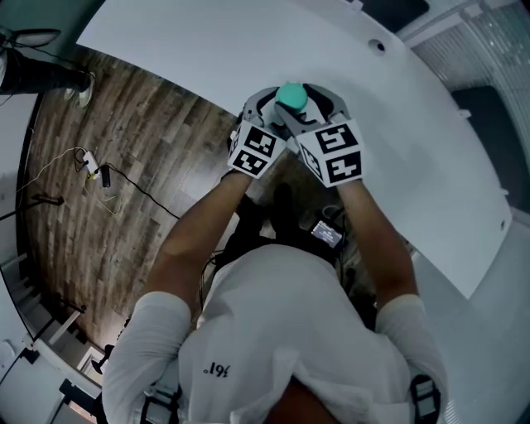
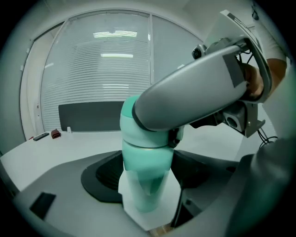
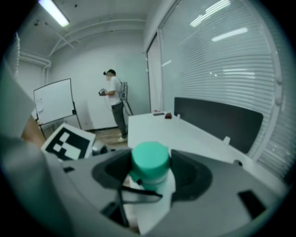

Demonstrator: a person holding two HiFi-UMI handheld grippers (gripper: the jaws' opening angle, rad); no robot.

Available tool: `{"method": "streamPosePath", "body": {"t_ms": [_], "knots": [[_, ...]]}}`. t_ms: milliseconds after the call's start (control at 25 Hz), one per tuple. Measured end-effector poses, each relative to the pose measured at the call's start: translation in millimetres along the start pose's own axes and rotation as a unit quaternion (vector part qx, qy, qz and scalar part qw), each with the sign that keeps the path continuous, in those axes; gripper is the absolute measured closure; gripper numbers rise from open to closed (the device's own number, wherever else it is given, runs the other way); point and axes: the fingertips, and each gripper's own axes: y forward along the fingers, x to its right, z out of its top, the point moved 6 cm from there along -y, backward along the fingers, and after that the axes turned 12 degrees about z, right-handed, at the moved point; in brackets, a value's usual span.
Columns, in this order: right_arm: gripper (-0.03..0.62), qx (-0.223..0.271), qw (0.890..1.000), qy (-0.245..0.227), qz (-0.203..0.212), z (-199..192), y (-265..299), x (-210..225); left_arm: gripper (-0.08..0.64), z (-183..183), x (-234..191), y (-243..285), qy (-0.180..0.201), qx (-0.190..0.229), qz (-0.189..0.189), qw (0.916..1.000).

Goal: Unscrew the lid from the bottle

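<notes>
a white table point(image 1: 248, 50) stands on a dark wood floor point(image 1: 124, 215) strewn with cables point(image 1: 93, 170); blinds point(image 2: 111, 69) cover the windows, a whiteboard point(image 3: 53, 102) stands beneath a strip light point(image 3: 54, 13).

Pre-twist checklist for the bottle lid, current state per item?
1. Body hold: left gripper shut on teal plastic bottle: ok.
2. Lid hold: right gripper shut on round teal lid: ok.
3. Lid seated on bottle: ok.
4. Thread already loosened: cannot tell.
5. Marker cubes not touching each other: cannot tell.
6. Standing person far from grippers: ok.
</notes>
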Motion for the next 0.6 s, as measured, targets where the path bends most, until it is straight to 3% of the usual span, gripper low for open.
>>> {"method": "streamPosePath", "body": {"t_ms": [200, 440, 600], "knots": [[0.318, 0.005, 1.000, -0.003, 0.006, -4.3, 2.2, 3.4, 0.230, -5.1, -1.2, 4.9, 0.007, -0.003, -0.006, 1.0000], [0.318, -0.007, 0.998, -0.039, 0.057, -0.7, -1.2, 2.9, 0.232, -0.9, -3.3, 0.8, 0.023, 0.001, -0.063, 0.9978], [0.318, -0.026, 0.994, -0.062, 0.090, 0.6, -1.6, 4.6, 0.232, -0.3, -5.5, 2.2, 0.049, 0.000, -0.128, 0.9906]]}}
